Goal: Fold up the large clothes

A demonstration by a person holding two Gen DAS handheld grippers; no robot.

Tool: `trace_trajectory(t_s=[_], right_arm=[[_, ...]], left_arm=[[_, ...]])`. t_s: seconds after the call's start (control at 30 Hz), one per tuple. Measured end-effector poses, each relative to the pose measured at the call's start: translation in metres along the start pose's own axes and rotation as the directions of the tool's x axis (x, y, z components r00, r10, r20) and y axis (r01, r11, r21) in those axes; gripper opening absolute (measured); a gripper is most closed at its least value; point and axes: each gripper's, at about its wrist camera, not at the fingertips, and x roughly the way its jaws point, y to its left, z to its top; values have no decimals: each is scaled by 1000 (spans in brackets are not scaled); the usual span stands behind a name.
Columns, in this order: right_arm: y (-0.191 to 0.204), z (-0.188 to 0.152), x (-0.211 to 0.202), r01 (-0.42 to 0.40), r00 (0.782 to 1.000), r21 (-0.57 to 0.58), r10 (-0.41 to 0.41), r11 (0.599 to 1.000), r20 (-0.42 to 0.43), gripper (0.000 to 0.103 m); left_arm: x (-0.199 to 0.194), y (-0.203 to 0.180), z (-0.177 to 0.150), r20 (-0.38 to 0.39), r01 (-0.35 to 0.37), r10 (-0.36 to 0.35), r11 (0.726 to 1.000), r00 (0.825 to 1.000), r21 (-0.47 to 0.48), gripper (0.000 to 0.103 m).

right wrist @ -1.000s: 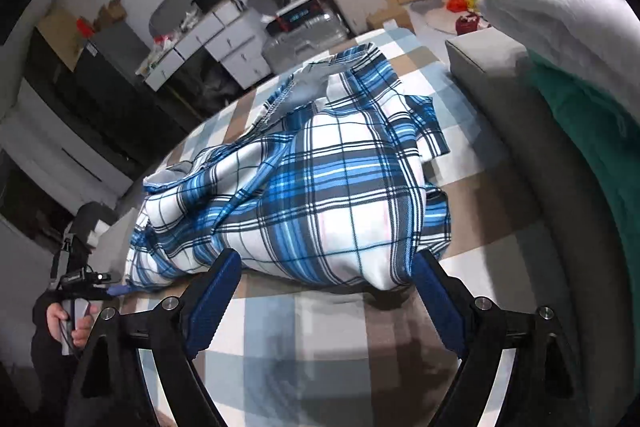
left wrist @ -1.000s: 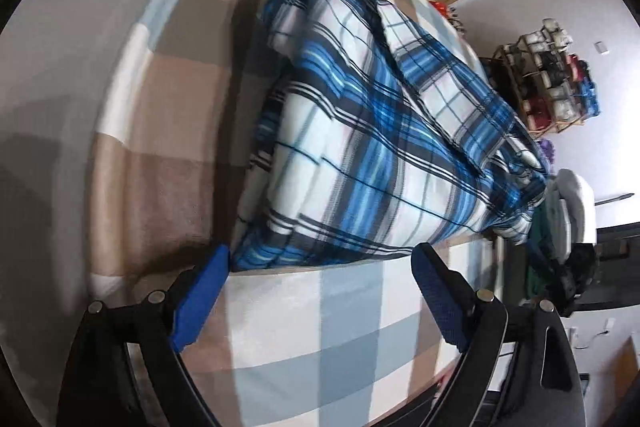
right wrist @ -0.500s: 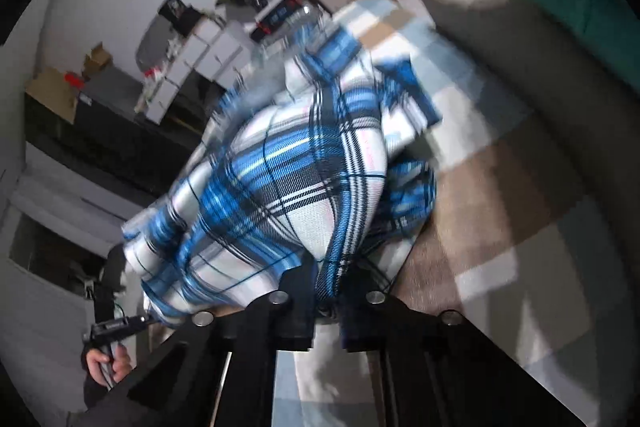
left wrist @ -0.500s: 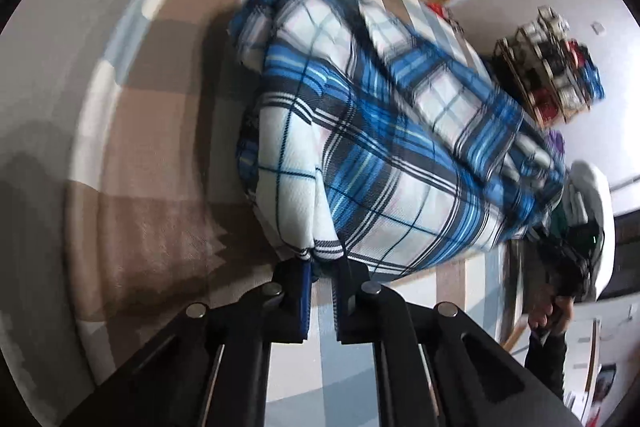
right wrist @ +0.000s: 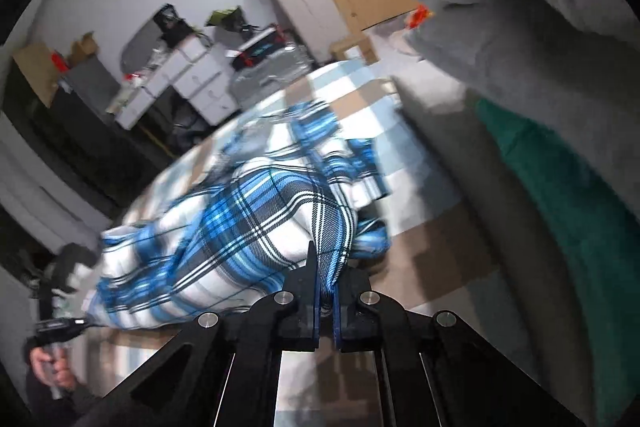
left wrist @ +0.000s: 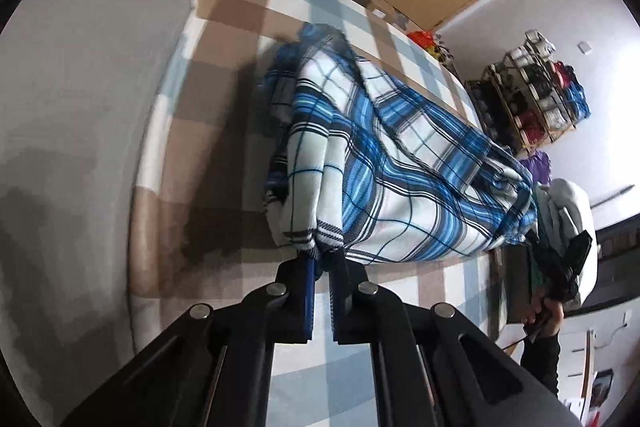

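1. With both grippers clamped on the near hem of the blue plaid shirt (left wrist: 400, 163), I judge the step in hand to be the lift at the start of a fold. My left gripper (left wrist: 320, 263) pinches one bunched corner of the hem between its blue pads, and my right gripper (right wrist: 326, 287) pinches the other; cloth fills both gaps.
2. The shirt lies crumpled on the checked bedspread (left wrist: 224, 99), its far end resting on the cover and its near edge raised off it at both grips. The right wrist view is blurred, so I cannot read the far folds there.
3. The next move, in my judgement, calls for carrying both corners together, level and in step, up and over toward the far end of the shirt, keeping the hem taut between the grippers so the cloth lands flat. The bunched layers under the left pads may slip or drag an extra layer along.
4. Surroundings: a grey cushion (right wrist: 520, 39) and a teal cloth (right wrist: 580, 227) sit close on the right side, near the path of my right gripper. A shoe rack (left wrist: 536, 95) stands well apart by the wall, and white drawer units (right wrist: 192, 83) stand beyond the bed.
5. I see nothing lying on the bedspread along the fold path itself.
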Motion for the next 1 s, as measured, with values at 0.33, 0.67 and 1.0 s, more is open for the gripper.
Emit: trace_trajectory(t_s=[0.33,0.67,1.0], right_arm=[[-14,1,-8,177,983,-4,-176,984,42,3],[-8,-12,-6,147,989,-36,-148,989,-21,18],[28,-22,-52,269,957,-194,-240,944,161,88]], left_arm=[[-3,27,-3,12,-23,24,998,1000,-58,0],[-24,7,-7,44,51,-52,998,998,32,0],[7,-14,21,63,-9,4,997,998,70,83]])
